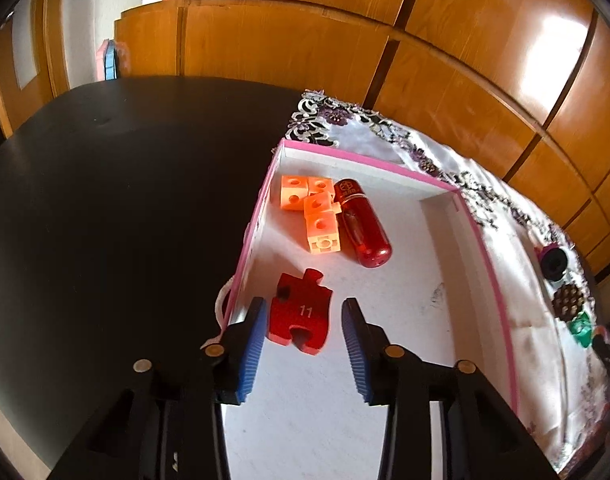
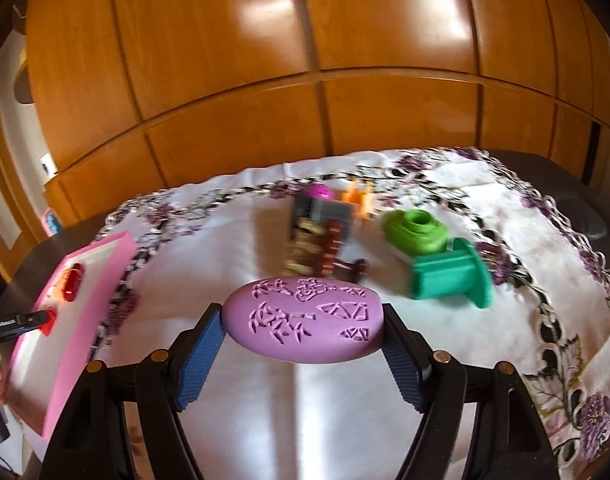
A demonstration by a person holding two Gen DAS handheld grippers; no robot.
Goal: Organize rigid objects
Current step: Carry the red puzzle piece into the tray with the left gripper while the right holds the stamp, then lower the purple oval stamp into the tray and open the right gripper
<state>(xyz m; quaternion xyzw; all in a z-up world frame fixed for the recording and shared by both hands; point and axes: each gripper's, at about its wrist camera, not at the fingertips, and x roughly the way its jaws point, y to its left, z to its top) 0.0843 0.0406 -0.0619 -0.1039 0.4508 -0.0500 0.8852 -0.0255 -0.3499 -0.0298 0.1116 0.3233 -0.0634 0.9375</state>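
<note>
In the left wrist view my left gripper (image 1: 303,316) is open over the pink-rimmed white box (image 1: 385,162). A red puzzle piece marked 11 (image 1: 301,314) lies on the box floor between the blue pads, apart from both. Orange cubes (image 1: 313,210) and a red capsule (image 1: 363,224) lie further in. In the right wrist view my right gripper (image 2: 303,320) is shut on a purple oval stamp with carved patterns (image 2: 305,316), held above the floral cloth (image 2: 225,240). The pink box (image 2: 89,300) is at the left, with the left gripper in it.
On the cloth ahead of the right gripper lie a green spool (image 2: 451,280), a light green round piece (image 2: 417,230), a brown and tan stack (image 2: 313,248), a grey block and an orange piece. A black table (image 1: 105,200) lies left of the box. Wooden cabinets stand behind.
</note>
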